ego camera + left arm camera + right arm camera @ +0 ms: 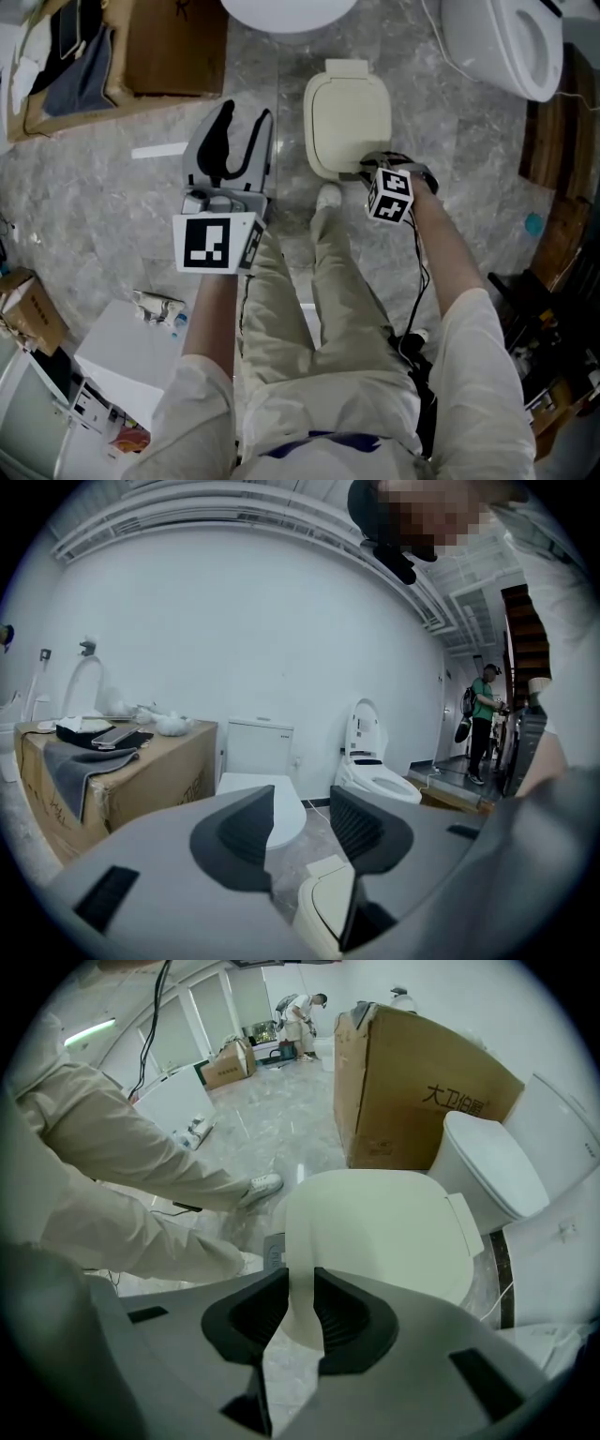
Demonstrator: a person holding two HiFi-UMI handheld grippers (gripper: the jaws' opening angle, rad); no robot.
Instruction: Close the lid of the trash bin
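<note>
My right gripper (300, 1309) points steeply down, its jaws drawn in on the front lip of the cream lid (375, 1227) with both pads against that rim. The lid lies down flat on the trash bin (347, 122), which stands on the grey marble floor (112, 206) just ahead of my shoe (328, 197). My left gripper (300, 834) hangs left of the bin, near level, jaws well apart with nothing between them.
</note>
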